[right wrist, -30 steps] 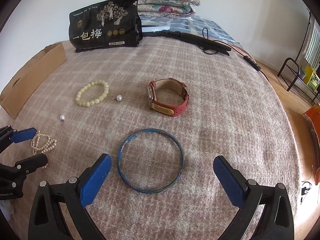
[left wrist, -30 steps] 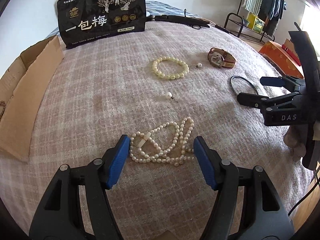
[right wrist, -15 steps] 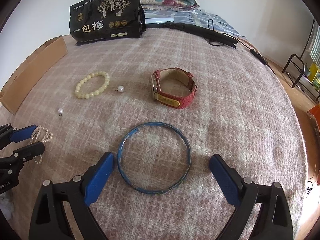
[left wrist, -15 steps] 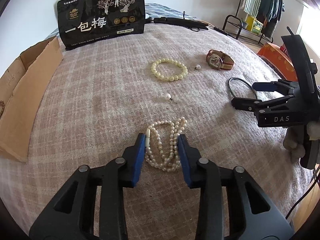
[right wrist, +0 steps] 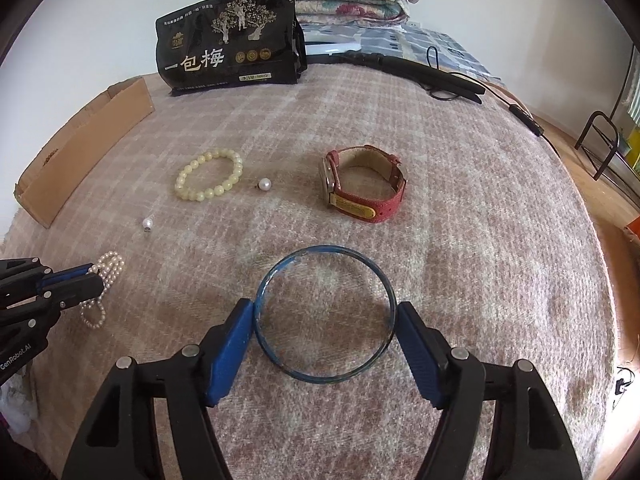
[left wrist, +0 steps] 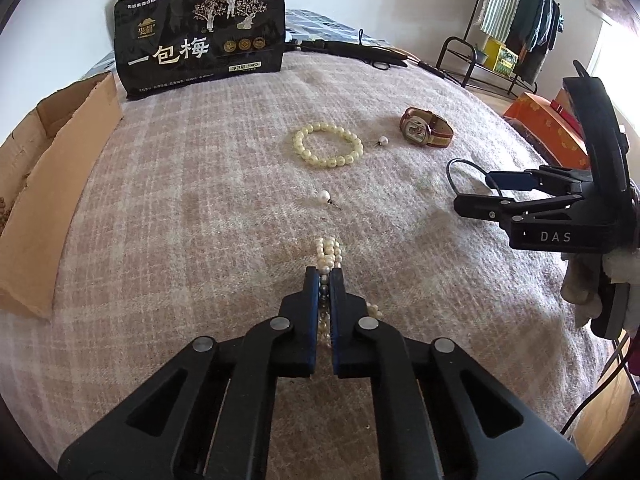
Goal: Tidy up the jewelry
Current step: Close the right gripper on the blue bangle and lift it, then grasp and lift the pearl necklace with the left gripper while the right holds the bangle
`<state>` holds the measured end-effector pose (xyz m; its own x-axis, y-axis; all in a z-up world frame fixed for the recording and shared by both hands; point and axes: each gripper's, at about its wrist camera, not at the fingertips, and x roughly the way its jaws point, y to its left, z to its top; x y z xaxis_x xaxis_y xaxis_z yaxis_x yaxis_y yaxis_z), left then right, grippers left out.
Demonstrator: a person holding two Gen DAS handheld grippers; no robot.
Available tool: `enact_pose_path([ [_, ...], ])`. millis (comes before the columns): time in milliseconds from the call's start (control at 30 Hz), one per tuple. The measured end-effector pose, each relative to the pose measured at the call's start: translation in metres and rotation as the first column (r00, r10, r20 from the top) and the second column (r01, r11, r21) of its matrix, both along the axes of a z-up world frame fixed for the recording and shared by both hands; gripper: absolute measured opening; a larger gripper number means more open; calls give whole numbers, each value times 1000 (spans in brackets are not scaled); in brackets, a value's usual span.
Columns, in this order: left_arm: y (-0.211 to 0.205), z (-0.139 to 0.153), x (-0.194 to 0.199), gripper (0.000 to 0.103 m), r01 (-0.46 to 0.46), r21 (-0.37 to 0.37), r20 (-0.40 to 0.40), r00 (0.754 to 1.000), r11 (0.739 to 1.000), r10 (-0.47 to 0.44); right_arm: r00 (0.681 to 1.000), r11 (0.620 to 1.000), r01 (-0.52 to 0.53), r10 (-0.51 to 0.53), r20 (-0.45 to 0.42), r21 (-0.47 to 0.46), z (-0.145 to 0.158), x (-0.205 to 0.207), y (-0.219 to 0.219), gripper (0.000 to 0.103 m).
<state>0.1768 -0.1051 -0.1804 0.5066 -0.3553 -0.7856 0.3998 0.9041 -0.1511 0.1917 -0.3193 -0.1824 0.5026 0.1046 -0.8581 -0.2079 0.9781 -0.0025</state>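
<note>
A white pearl necklace [left wrist: 329,252] lies bunched on the pink checked blanket [left wrist: 200,240], and my left gripper [left wrist: 325,274] is shut on it, with strands sticking out past the tips and behind the jaws. The right wrist view shows the same grip: left gripper [right wrist: 96,276], necklace [right wrist: 110,266]. My right gripper [right wrist: 325,308] straddles a blue bangle [right wrist: 324,249] lying flat; its jaws are closing and both blue pads touch the ring's sides. Seen from the left wrist, the right gripper [left wrist: 472,192] covers most of the bangle [left wrist: 452,168].
A yellow bead bracelet [right wrist: 208,174], a red-strapped watch [right wrist: 362,188] and two loose pearl earrings [right wrist: 148,223] [right wrist: 264,184] lie farther back. A cardboard box [left wrist: 52,184] borders the left side. A black snack bag [right wrist: 228,40] and a black corded tool [right wrist: 420,70] stand behind.
The left jaws closed from wide apart onto the pearl necklace, squeezing it into a narrow bunch. The right jaws narrowed from well outside the bangle until the pads met it.
</note>
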Motion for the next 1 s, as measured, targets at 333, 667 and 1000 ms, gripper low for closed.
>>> enact_pose_path([
  [333,10,15,-10,0,-17,-23,36,999,1000,17,999,1000,-10,11,47,-16,23,-12,4,73],
  [667,15,24,-10,0,-21,-33,58,998,999,23,998,1000,-13,14,67,-14,34,-18,4,73],
  [1000,16,11,-3,8,4,-32,-32,999,999,-5,998,1000,-2,1,60,10,30,-19,-4,73],
])
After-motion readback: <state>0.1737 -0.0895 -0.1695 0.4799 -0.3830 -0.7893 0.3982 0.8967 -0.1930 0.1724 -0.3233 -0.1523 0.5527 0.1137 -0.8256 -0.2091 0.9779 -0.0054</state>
